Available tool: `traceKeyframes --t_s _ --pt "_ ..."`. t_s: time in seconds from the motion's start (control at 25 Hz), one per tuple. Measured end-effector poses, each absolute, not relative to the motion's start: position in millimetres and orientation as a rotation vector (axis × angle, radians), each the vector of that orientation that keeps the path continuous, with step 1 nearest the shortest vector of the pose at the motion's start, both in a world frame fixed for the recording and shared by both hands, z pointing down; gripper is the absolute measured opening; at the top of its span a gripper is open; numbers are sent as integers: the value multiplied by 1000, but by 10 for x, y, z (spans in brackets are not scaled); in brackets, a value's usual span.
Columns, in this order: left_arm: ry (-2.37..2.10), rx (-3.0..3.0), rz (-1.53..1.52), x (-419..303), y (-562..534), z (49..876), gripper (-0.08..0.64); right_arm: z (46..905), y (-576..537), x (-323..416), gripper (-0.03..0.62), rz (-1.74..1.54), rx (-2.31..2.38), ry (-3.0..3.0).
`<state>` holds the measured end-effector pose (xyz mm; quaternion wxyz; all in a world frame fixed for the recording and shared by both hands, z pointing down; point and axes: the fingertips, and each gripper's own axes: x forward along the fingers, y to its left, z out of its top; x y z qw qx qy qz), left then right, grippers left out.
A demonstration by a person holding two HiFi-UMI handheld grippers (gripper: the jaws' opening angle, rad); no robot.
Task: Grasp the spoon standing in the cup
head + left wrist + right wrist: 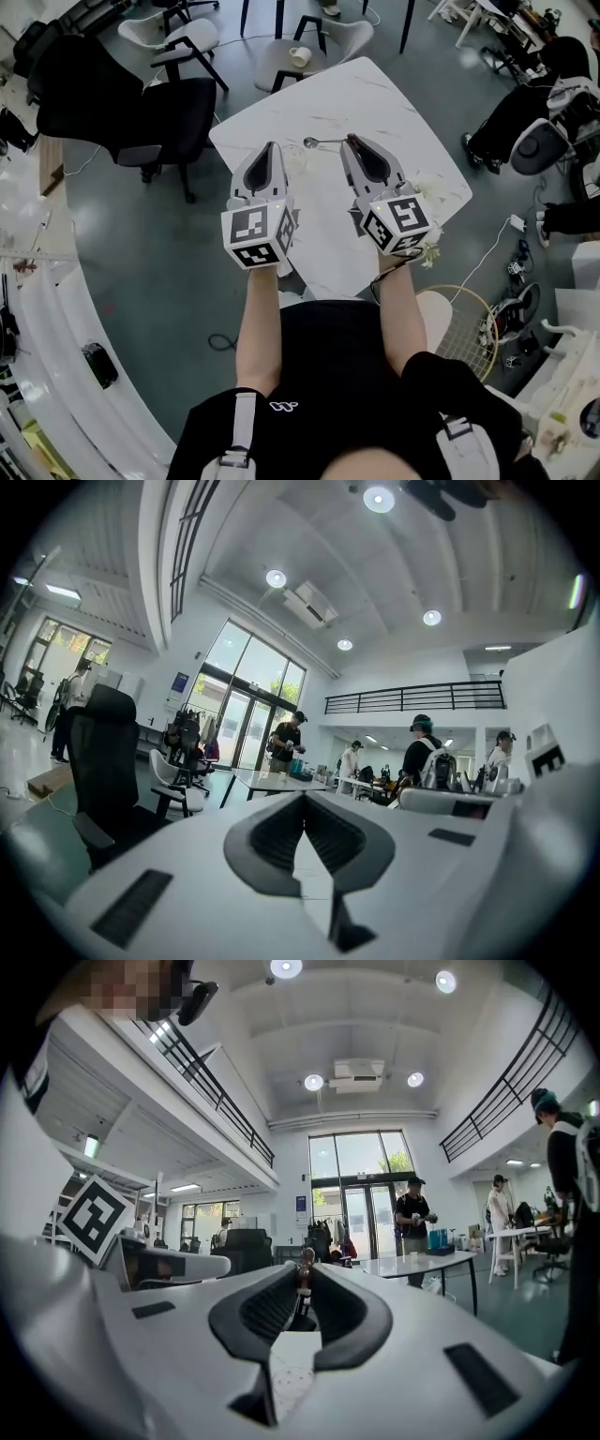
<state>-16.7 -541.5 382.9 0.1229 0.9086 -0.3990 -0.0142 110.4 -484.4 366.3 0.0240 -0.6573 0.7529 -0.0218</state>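
Observation:
Over the white table [394,112], my right gripper [350,139] is shut on the handle of a metal spoon [319,142]. The spoon sticks out to the left of the tips, level, with its bowl furthest from them. In the right gripper view the gripper [304,1274] points level into the room, and the spoon [304,1262] shows as a small piece pinched at the tips. My left gripper [273,146] hovers beside it, shut and empty; its gripper [305,796] shows the pads meeting. A faint see-through cup [297,161] seems to stand by the left gripper's tip.
A black office chair [122,94] stands left of the table. A grey chair beyond the table carries a white cup [299,56]. A racket [466,323] lies on the floor at the right. Several people [413,1213] stand by other tables in the room.

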Motion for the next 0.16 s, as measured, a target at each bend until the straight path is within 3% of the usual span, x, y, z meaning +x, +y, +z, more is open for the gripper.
traceKeyframes --t_s 0.16 --pt "-1169 2698 -18 -46 -5382 3769 15 3627 -4808 1128 52 -59 -2021 2340"
